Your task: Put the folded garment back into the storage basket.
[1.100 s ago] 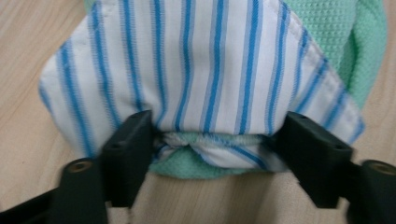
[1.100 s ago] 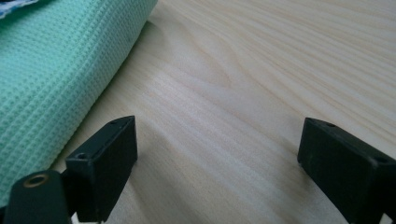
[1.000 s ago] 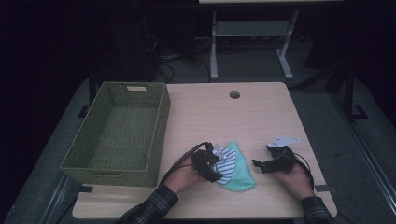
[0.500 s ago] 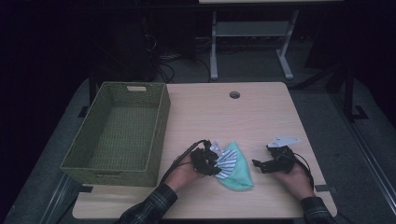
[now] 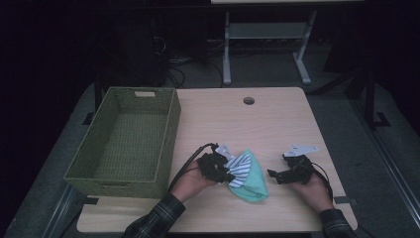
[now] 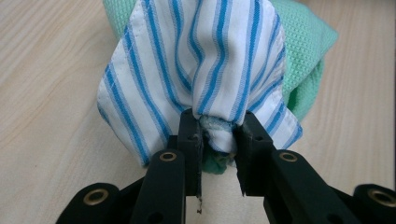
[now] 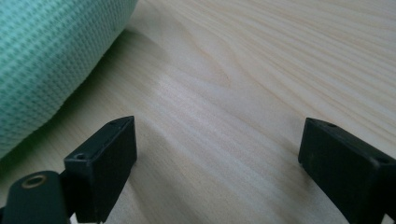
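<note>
A white cloth with blue stripes [image 5: 240, 167] lies bunched on top of a mint green cloth [image 5: 253, 186] near the table's front edge. My left gripper [image 5: 230, 176] is shut on a fold of the striped cloth [image 6: 196, 60], and the green cloth [image 6: 306, 56] shows behind it. My left gripper [image 6: 219, 135] has the fabric pinched between its jaws. My right gripper [image 5: 272, 174] rests on the table just right of the green cloth, open and apart from it. In the right gripper view the green cloth [image 7: 42, 56] lies to the left of my empty right gripper [image 7: 217, 144].
A green woven basket [image 5: 171, 131] stands empty on the left of the wooden table [image 5: 257, 129]. A round cable hole [image 5: 248, 100] sits near the table's far edge. A white stand and cables are on the dark floor beyond.
My left gripper has shifted slightly left and away from me with the striped cloth, bunching it. The right gripper has stayed where it was.
</note>
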Available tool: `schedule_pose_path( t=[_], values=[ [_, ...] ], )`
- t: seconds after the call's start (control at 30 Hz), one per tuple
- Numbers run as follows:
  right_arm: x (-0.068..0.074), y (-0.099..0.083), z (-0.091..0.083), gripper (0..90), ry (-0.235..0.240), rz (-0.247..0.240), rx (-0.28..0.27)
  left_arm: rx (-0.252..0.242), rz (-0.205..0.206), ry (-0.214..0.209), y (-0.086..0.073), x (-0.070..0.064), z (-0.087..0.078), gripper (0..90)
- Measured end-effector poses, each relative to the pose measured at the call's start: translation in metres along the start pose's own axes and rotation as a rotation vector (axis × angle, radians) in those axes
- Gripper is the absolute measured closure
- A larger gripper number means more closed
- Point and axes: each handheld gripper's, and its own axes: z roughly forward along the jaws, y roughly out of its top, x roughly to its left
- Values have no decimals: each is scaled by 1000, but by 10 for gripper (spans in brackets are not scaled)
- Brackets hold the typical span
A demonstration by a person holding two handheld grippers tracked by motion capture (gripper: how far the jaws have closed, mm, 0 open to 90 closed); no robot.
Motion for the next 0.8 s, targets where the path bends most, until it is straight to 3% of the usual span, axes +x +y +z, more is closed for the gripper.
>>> schedule_pose_path(
  t=[0.47, 0.8],
  values=[
    [0, 0, 0, 109, 0, 0, -3, -62, -22, -25, 14, -1, -29, 739],
    [0, 0, 0, 109, 1, 2, -3, -91, -22, -4, 25, 2, -53, 738]
  ],
)
